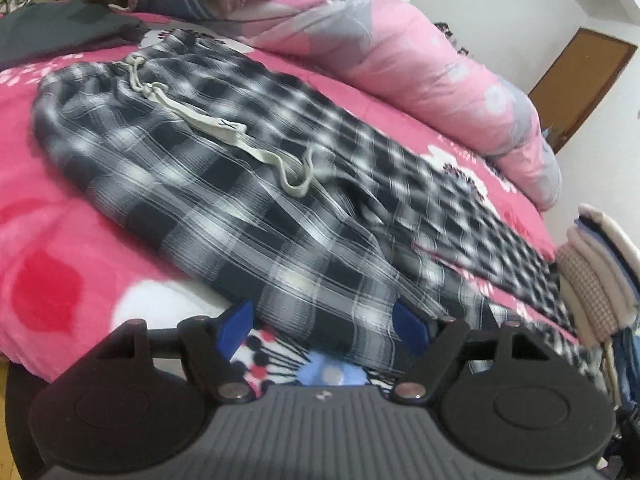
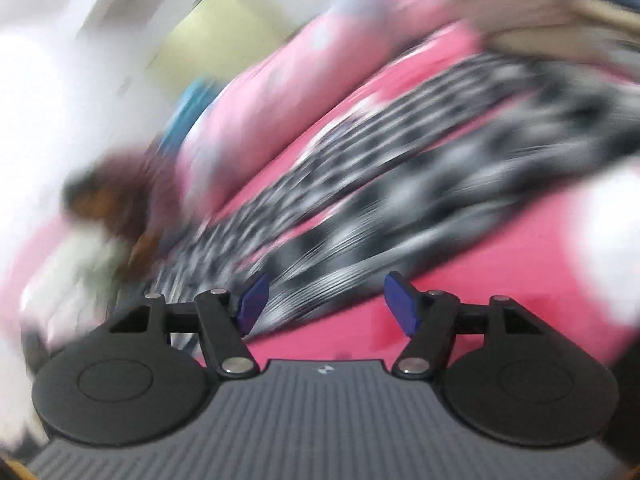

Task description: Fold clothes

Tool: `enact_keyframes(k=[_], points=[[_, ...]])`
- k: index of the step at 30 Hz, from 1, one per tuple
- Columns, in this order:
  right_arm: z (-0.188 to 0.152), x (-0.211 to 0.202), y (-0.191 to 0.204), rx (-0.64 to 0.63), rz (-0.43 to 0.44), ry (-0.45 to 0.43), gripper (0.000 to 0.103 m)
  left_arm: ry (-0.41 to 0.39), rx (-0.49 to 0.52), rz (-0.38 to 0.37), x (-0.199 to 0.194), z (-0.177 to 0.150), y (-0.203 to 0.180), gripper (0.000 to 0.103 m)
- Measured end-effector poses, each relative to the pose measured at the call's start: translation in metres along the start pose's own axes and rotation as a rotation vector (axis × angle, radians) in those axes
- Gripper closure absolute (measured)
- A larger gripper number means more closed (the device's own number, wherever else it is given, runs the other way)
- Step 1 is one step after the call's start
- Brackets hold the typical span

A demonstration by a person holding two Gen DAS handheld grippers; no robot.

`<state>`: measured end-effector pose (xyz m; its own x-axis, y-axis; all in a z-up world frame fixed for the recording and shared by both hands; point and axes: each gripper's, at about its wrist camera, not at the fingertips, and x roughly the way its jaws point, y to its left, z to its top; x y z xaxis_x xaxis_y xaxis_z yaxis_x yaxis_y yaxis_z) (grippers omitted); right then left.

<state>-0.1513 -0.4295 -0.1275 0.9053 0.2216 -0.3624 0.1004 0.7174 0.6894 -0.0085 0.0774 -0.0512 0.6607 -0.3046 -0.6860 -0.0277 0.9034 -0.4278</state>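
Observation:
Black-and-white plaid trousers (image 1: 248, 184) with a cream drawstring (image 1: 224, 128) lie spread on a pink flowered bedspread (image 1: 60, 248), waistband at the upper left, legs running to the lower right. My left gripper (image 1: 326, 326) is open at the near edge of one leg, blue pads on either side of the cloth, nothing pinched. The right wrist view is heavily blurred. There the plaid trousers (image 2: 420, 176) stretch diagonally across the pink bedspread (image 2: 480, 292), and my right gripper (image 2: 326, 304) is open above the bedspread beside the leg's end.
A rolled pink quilt (image 1: 420, 60) lies along the far side of the bed. Dark grey cloth (image 1: 52, 32) sits at the upper left. A stack of folded clothes (image 1: 600, 280) stands at the right edge. A brown door (image 1: 580, 80) is in the white wall.

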Motion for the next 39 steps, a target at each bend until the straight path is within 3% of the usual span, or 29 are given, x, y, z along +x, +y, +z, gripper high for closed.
enact_keyframes(k=[3,7,11,13,15,17,20,25,33,37,39], points=[[0.012,-0.017,-0.043,0.184,-0.112,-0.083,0.039,0.046,-0.013,0.003,0.011,-0.006,-0.008,0.025],[0.017,-0.020,-0.087,0.453,-0.020,-0.169,0.041,0.064,-0.027,0.024,0.018,-0.015,-0.013,0.025],[0.023,-0.022,-0.098,0.520,-0.026,-0.241,0.041,0.055,-0.030,0.017,0.013,-0.019,-0.019,0.026],[0.029,-0.023,-0.098,0.500,-0.058,-0.251,0.043,0.048,-0.030,0.019,0.012,-0.020,-0.020,0.026],[0.040,-0.024,-0.098,0.424,-0.116,-0.251,0.053,0.039,-0.029,0.021,0.011,-0.022,-0.021,0.026],[0.049,-0.024,-0.097,0.330,-0.190,-0.254,0.090,0.034,-0.029,0.021,0.010,-0.023,-0.022,0.027],[0.056,-0.029,-0.098,0.259,-0.236,-0.261,0.101,0.034,-0.028,0.006,0.011,-0.022,-0.019,0.027],[0.077,-0.017,-0.084,0.147,-0.237,-0.265,0.102,0.040,-0.031,-0.033,0.017,-0.016,-0.011,0.027],[0.135,0.050,-0.058,0.002,-0.245,-0.203,0.098,0.033,-0.067,-0.118,0.016,-0.016,0.010,0.027],[0.130,0.033,-0.055,0.030,-0.245,-0.215,0.094,0.031,-0.074,-0.150,0.018,-0.016,0.016,0.027],[0.118,0.018,-0.051,0.028,-0.260,-0.211,0.086,0.033,-0.077,-0.162,0.020,-0.015,0.018,0.027]])
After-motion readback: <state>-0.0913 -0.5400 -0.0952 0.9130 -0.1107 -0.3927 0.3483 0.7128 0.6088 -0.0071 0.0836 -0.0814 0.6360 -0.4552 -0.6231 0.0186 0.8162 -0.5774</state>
